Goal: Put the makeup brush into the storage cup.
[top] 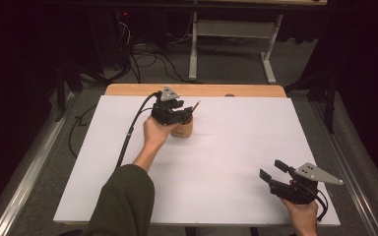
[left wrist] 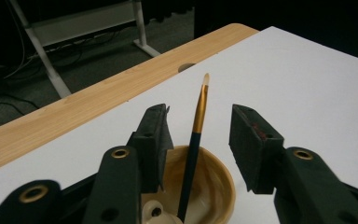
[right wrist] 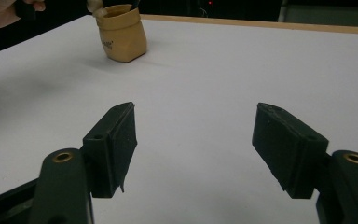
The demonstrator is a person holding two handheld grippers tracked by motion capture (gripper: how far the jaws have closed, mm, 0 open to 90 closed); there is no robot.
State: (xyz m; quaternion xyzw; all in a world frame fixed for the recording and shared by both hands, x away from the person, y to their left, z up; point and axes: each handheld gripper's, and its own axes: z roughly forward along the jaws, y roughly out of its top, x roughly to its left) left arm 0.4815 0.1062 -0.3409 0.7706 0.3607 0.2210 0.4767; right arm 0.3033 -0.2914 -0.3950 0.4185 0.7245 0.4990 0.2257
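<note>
A white board (top: 236, 147) covers most of a wooden table (top: 128, 90), whose bare edge shows along the far side. Beyond it, on grey carpet (top: 226, 64), stand a white metal table frame (top: 193, 54) and loose black cables (top: 150, 59).

Cup (left wrist: 214, 186): tan, glazed-looking inside with a soft sheen, ceramic by the look; outside matt in the right gripper view. Brush (left wrist: 196, 135): glossy dark handle, shiny brass-coloured metal ferrule, pale bristle tip. Surface (top: 236, 147): smooth matt white sheet over a pale wood-grain board (top: 197, 90); left gripper (left wrist: 200, 140) jaws matt black plastic with rough foam-like pads and brass-coloured rivets.
</note>
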